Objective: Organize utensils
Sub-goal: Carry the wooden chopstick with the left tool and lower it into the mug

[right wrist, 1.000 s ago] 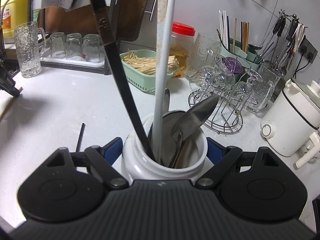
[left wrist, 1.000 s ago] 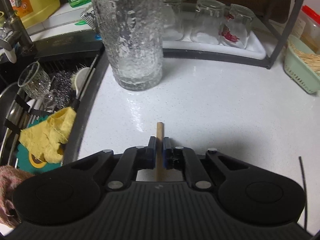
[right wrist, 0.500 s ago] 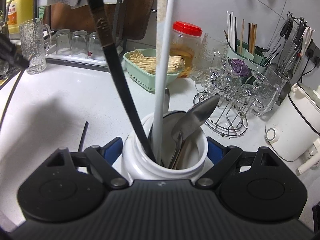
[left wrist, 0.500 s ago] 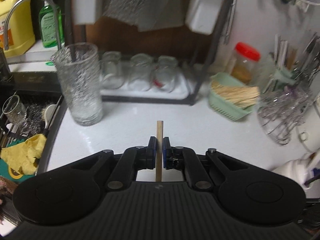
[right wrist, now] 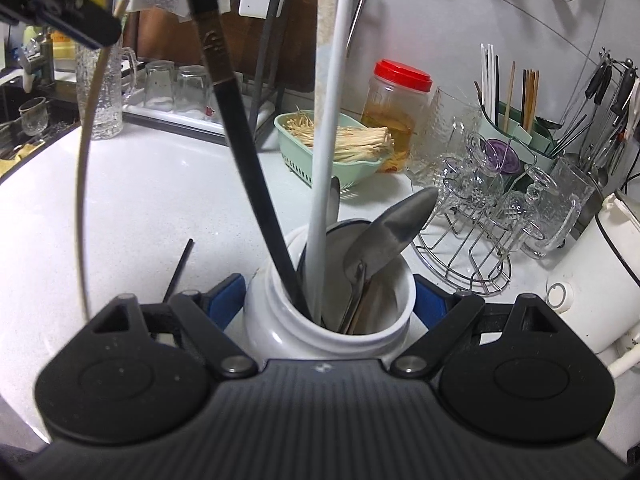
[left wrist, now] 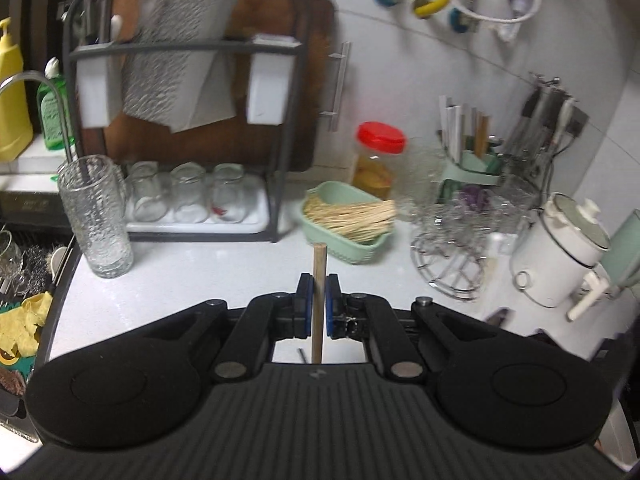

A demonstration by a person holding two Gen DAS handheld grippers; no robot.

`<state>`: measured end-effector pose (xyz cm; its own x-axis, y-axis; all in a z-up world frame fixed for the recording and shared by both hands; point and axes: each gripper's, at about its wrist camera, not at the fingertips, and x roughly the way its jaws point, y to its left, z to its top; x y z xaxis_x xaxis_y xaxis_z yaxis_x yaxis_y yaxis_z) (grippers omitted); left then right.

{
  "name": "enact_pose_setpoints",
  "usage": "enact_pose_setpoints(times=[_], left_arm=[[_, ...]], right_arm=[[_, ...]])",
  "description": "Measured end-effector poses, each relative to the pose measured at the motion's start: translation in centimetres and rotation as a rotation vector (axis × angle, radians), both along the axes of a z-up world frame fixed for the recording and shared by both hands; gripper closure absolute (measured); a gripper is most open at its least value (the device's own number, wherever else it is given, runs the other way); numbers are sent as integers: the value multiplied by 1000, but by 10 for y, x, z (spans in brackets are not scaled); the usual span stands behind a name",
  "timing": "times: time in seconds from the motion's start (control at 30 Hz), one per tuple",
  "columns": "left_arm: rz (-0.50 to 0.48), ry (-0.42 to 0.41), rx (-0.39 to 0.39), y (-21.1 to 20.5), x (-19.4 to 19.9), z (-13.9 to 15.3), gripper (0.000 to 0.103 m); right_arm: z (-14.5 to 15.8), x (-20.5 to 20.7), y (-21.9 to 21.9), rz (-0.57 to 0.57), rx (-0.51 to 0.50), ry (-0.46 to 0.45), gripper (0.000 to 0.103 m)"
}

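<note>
The left gripper [left wrist: 317,306] pinches a wooden chopstick [left wrist: 319,280] aloft; the right gripper [right wrist: 328,300] clamps the white jar [right wrist: 280,332]; next, seemingly, lowering the chopstick tip into it.

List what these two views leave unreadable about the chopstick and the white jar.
- Wooden chopstick, left wrist view: its lower end is hidden behind the left claw.
- White jar, right wrist view: its base is hidden behind the right claw.
- Black chopstick and white chopstick: tops cut off by the frame.
</note>
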<state>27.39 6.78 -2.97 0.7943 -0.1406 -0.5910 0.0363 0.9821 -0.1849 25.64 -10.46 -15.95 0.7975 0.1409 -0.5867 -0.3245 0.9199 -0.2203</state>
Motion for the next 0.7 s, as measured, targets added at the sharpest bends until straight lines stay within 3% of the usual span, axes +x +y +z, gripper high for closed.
enact_pose_setpoints(times=[0.43, 0.7], left_arm=[[6, -144, -2, -46, -33, 55, 96], [17, -226, -10, -59, -47, 108, 96]], right_arm=[[-2, -4, -14, 97, 16, -24, 14], [-2, -5, -15, 115, 21, -27, 13]])
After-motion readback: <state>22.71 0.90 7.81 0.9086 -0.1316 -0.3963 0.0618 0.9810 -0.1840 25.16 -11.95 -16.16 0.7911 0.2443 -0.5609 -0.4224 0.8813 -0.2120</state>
